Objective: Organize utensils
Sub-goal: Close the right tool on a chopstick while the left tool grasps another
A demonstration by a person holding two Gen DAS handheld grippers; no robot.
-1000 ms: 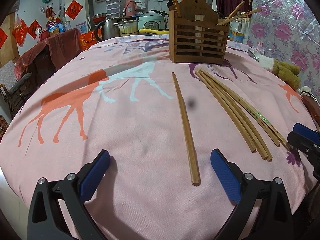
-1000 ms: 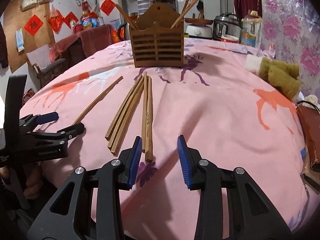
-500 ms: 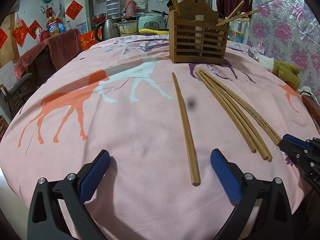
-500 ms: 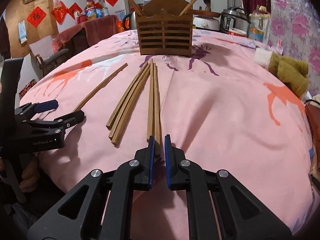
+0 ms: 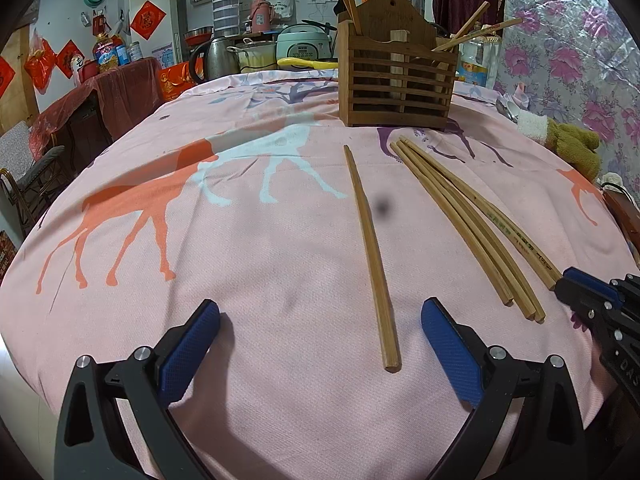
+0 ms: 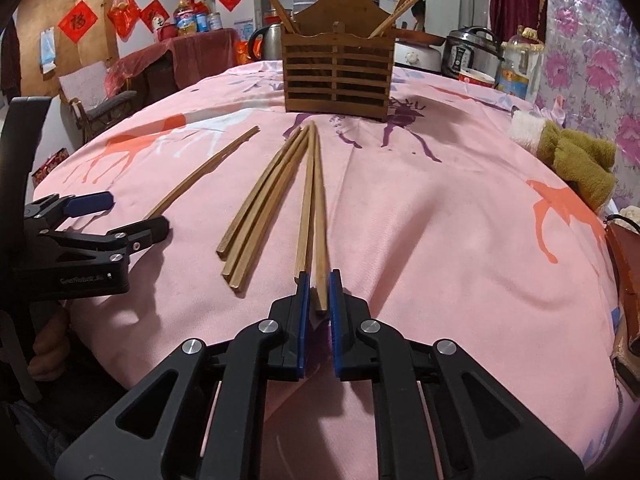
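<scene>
Right wrist view: right tool (image 6: 317, 294) clamps one chopstick (image 6: 319, 216), its end hidden; left tool (image 5: 320, 344) spread wide.

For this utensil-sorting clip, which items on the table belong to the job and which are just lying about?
Job:
- lone chopstick
- bundle of three chopsticks
- chopstick pair, one stick between the right gripper fingers
- wooden holder

Lying about:
- plush toy
- rice cooker
- kettle

Six loose chopsticks (image 6: 280, 184), one wooden holder (image 6: 338, 76), two tongs (image 6: 317, 292).
</scene>
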